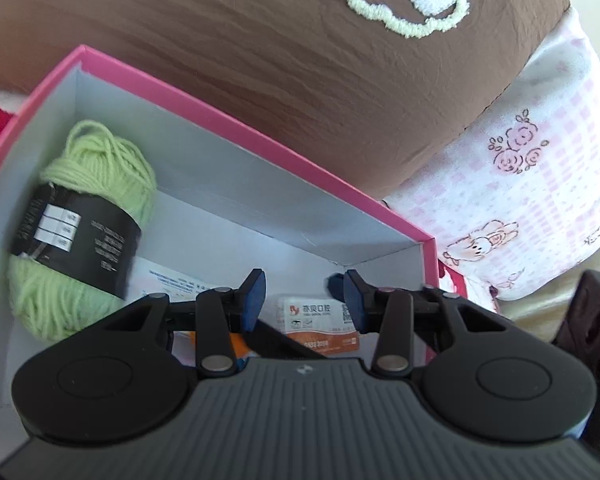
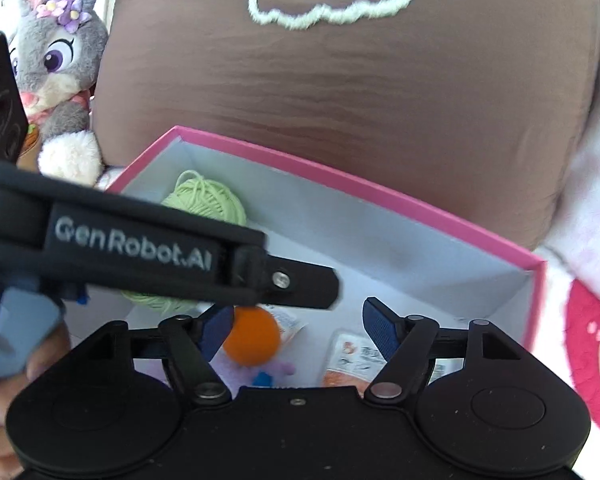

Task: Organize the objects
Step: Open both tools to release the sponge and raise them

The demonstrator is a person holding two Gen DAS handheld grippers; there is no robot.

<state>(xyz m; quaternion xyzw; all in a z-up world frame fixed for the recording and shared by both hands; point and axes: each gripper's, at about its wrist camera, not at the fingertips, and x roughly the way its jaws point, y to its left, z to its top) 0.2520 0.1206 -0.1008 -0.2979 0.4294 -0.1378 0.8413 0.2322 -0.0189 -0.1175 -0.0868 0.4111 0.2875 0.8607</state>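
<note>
Both tools (image 1: 304, 300) (image 2: 298, 332) apart, empty

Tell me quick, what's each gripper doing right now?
Left gripper: open, nothing between its jaws, over the pink box.
Right gripper: open, holding nothing, orange ball just beyond its jaws.

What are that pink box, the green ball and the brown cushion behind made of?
The pink box looks like matte cardboard: thin stiff walls, creased white inside. The green ball is yarn: wound strands under a black paper band. The brown cushion looks like wrinkled woven fabric with fluffy tufted trim.
</note>
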